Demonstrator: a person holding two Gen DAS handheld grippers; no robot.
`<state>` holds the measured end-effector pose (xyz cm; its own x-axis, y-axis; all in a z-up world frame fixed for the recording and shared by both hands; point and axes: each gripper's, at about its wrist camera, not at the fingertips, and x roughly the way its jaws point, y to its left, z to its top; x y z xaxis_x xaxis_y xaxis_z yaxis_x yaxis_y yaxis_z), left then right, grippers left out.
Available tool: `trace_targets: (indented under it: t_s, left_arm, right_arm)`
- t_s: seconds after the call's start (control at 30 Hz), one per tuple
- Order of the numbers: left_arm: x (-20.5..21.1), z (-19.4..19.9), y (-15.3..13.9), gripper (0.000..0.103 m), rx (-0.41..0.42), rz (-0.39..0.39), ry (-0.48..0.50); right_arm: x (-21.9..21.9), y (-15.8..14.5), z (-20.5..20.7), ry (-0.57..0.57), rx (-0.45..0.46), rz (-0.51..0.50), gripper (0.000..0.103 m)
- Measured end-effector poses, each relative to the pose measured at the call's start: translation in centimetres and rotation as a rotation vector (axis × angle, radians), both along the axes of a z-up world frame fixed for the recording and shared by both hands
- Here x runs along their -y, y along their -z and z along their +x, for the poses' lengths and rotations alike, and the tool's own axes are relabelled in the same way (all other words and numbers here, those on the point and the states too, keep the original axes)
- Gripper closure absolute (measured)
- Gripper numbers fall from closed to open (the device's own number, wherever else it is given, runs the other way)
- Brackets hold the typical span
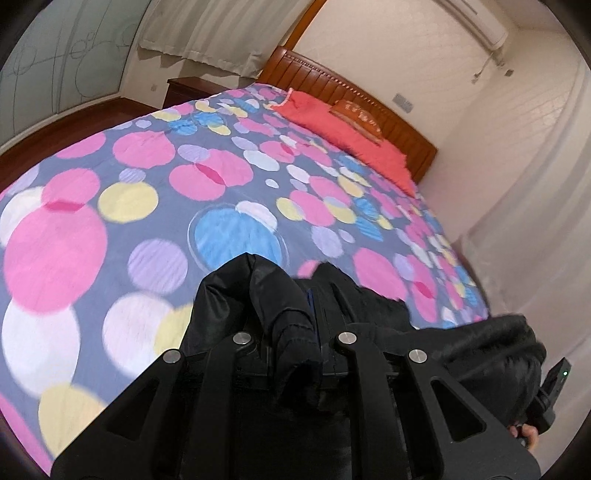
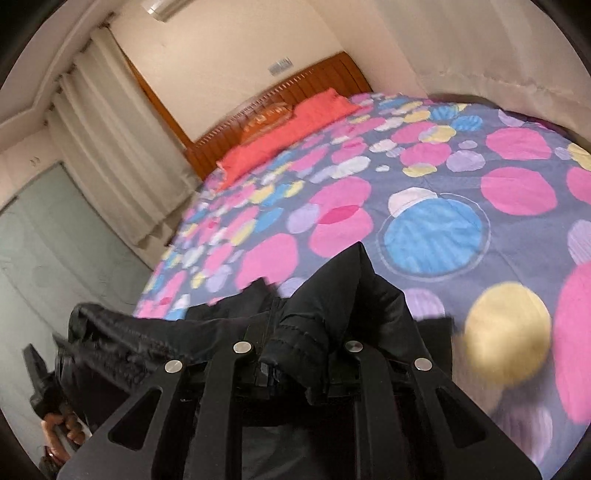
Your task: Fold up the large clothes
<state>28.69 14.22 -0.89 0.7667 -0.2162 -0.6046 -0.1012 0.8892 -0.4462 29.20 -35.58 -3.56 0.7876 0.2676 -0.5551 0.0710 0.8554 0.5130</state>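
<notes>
Over polka-dot bedspread [image 1: 110, 229], black garment [image 1: 288, 317] between curtained walls [image 1: 192, 29].

Home bedroom: bed [image 1: 221, 177], headboard [image 1: 351, 96], curtains [image 2: 122, 155].

We look from two wrist cameras, each riding just behind its own gripper, angled down over the near edge of the bed. Our left view faces the headboard [image 1: 354, 96] at far right; our right view finds the same headboard at far left. Both share the dotted bedspread [image 1: 155, 192] and coral pillows [image 2: 288, 125].
</notes>
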Motion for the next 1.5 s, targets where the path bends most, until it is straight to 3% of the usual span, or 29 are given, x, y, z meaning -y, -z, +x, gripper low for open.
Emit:
trace_targets:
  t_s: [0.27,0.4,0.5,0.53,0.57,0.67,0.73,0.8,0.9,1.0,1.2,1.37,1.5]
  left_arm:
    - [1.0,8.0,5.2,0.09,-0.114,0.114,-0.012]
    - [1.2,8.6,6.7,0.082,-0.125,0.13,-0.002]
    - [1.1,8.1,6.0,0.066,-0.1,0.106,0.026]
    - [1.0,7.9,5.5,0.051,-0.086,0.09,0.033]
    - [1.0,7.7,5.1,0.043,-0.073,0.079,0.032]
    - [0.6,6.8,2.9,0.035,-0.016,0.048,0.018]
    - [0.4,5.8,1.7,0.033,0.012,0.036,0.009]
    - [0.6,4.8,1.0,0.033,0.034,0.046,0.018]
    - [2.2,3.3,1.3,0.033,0.04,0.111,0.071]
    - [4.0,3.2,2.8,0.033,0.007,0.213,0.11]
    - [5.9,5.9,4.9,0.033,-0.024,0.319,0.096]
    - [6.6,9.0,7.4,0.033,-0.1,0.408,0.043]
    - [6.3,10.7,10.1,0.027,-0.179,0.412,0.024]
  right_arm:
    - [0.7,6.1,7.6,0.036,-0.157,-0.024,0.085]
    - [1.1,7.2,8.3,0.032,-0.182,0.036,0.072]
    - [1.3,6.2,7.8,0.01,-0.16,0.06,0.061]
    - [1.4,5.7,7.5,0.005,-0.151,0.065,0.059]
    - [1.4,5.3,7.2,0.004,-0.142,0.07,0.056]
    - [1.5,3.6,6.1,0.01,-0.102,0.068,0.047]
    - [1.2,2.6,5.2,0.021,-0.07,0.04,0.039]
    - [0.7,1.7,4.2,0.026,-0.039,0.006,0.038]
    - [-0.6,1.2,3.6,0.011,-0.026,-0.048,0.038]
    - [-2.8,1.9,4.6,-0.007,-0.062,-0.168,0.038]
    - [-7.0,3.0,8.0,-0.064,-0.067,-0.37,0.038]
    - [-8.8,5.3,10.7,-0.086,-0.12,-0.434,0.038]
    - [-9.2,8.2,12.0,-0.094,-0.199,-0.463,0.038]
